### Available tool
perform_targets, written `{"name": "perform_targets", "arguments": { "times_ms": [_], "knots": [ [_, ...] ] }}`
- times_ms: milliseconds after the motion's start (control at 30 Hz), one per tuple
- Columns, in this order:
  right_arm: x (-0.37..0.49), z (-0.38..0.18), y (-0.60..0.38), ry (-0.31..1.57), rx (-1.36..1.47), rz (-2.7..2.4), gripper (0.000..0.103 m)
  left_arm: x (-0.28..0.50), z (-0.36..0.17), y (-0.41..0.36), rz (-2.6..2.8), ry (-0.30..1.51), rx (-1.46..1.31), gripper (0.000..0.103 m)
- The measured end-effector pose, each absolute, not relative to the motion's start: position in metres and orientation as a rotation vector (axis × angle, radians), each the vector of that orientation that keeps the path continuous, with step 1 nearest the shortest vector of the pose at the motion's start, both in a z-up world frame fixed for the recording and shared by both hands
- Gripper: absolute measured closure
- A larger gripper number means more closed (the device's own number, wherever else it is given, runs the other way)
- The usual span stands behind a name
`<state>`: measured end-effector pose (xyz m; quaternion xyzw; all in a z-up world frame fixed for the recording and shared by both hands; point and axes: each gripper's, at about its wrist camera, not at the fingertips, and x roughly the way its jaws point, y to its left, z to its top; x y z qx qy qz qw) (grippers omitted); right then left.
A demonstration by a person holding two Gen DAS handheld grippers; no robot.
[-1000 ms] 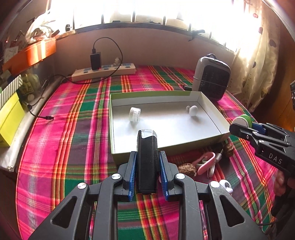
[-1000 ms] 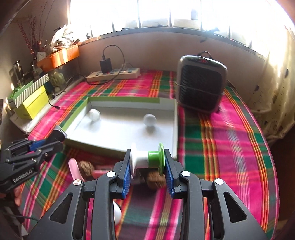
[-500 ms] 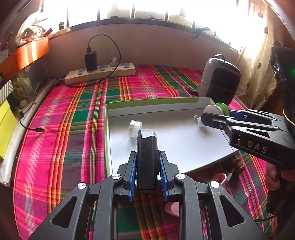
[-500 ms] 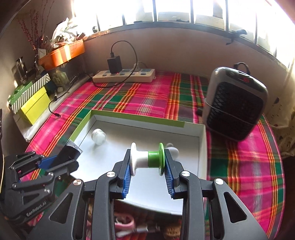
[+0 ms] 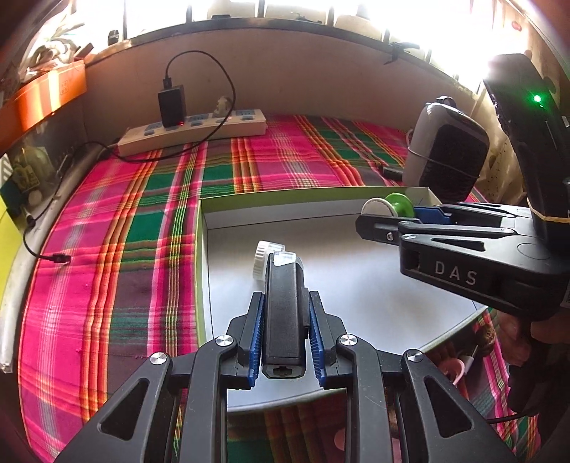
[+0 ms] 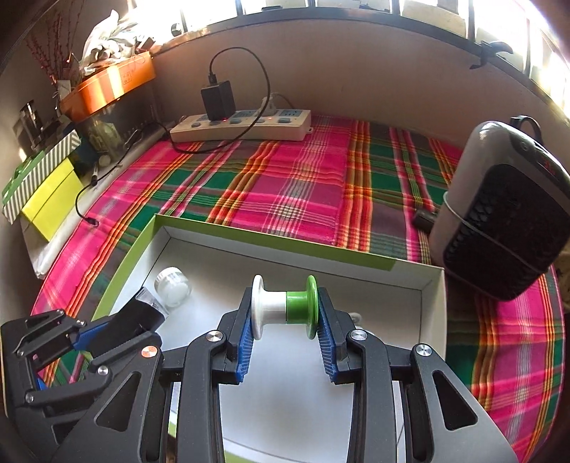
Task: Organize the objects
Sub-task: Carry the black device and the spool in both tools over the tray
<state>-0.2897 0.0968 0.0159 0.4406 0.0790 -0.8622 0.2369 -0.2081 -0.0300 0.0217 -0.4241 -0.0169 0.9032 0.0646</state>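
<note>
The left gripper [image 5: 284, 322] and right gripper [image 6: 285, 317] both point steeply downward, side by side (each clamped, blue pads pressing inward).

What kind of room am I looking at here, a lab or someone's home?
Most likely a home, not a lab: a plaid cloth covers a surface under a sunny window, with a power strip and a small heater on it, and household clutter on the side ledge.

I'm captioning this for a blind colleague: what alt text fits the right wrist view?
The right gripper clamps a white-and-green spool above an open white box on plaid cloth; the left gripper at lower left holds a black device.
</note>
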Motion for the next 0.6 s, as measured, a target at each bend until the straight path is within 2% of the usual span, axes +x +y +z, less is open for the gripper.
{"name": "perform_targets", "arguments": {
  "times_ms": [600],
  "knots": [
    [-0.309,0.000,0.077,0.267,1.271,-2.333,0.070,-0.219,0.011,-0.028,2.729,-0.012,-1.300,0.082]
  ]
}}
